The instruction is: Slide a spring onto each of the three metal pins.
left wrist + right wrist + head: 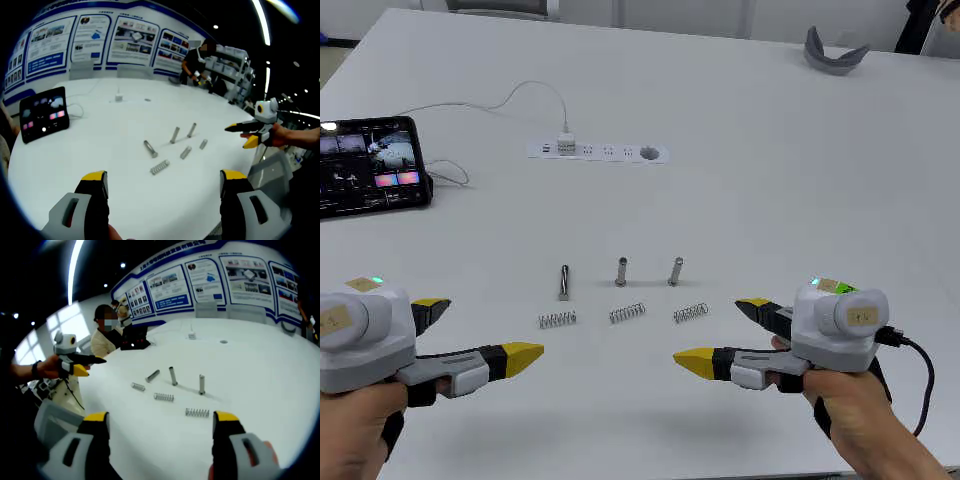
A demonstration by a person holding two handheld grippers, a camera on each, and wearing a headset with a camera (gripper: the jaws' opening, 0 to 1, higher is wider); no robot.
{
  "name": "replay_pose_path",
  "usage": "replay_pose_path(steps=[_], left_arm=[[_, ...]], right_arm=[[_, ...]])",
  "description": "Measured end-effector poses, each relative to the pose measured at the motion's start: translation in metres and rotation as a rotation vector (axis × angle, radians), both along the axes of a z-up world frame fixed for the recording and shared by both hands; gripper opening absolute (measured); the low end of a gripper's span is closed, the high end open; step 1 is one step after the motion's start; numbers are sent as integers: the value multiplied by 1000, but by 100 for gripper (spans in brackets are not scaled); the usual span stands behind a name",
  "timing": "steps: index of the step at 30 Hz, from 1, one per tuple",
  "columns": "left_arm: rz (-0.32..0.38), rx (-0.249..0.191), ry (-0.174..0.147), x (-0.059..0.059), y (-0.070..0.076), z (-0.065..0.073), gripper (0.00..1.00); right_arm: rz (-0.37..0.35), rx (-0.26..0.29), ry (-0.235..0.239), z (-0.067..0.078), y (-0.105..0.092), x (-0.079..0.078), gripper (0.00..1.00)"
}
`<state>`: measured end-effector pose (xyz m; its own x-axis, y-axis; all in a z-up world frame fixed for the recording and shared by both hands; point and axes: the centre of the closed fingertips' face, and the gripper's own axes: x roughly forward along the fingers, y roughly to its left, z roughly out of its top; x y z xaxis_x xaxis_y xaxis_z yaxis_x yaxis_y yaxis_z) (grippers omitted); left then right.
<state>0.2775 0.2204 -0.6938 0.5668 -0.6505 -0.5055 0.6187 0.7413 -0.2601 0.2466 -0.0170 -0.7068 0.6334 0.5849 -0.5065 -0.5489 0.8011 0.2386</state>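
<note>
A white table (770, 180) stands in a room with poster panels (95, 35) on the wall; a lit tablet (370, 165) lies at far left and a power strip (610, 152) at far centre. The left pin (564, 281) lies flat; the middle pin (621, 271) and right pin (675, 270) stand upright. Just nearer lie the left spring (557, 319), middle spring (627, 313) and right spring (690, 313), apart from the pins. The left gripper (485, 328) and right gripper (712, 331) flank the row, jaws wide and empty.

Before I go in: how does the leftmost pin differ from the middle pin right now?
The leftmost pin lies on its side on the table; the middle pin stands upright. The leftmost pin's shaft runs along the tabletop, while the middle pin's free end points up. Both are bare metal with no spring on them, and each has one lying loose in front: the left spring and the middle spring.
</note>
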Motion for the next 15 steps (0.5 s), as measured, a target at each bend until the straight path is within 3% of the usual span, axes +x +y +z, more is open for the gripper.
replay_pose_path(steps=[15], left_arm=[[2, -4, 8, 0, 3, -2, 94]], right_arm=[[-2, 9, 3, -1, 4, 0, 87]])
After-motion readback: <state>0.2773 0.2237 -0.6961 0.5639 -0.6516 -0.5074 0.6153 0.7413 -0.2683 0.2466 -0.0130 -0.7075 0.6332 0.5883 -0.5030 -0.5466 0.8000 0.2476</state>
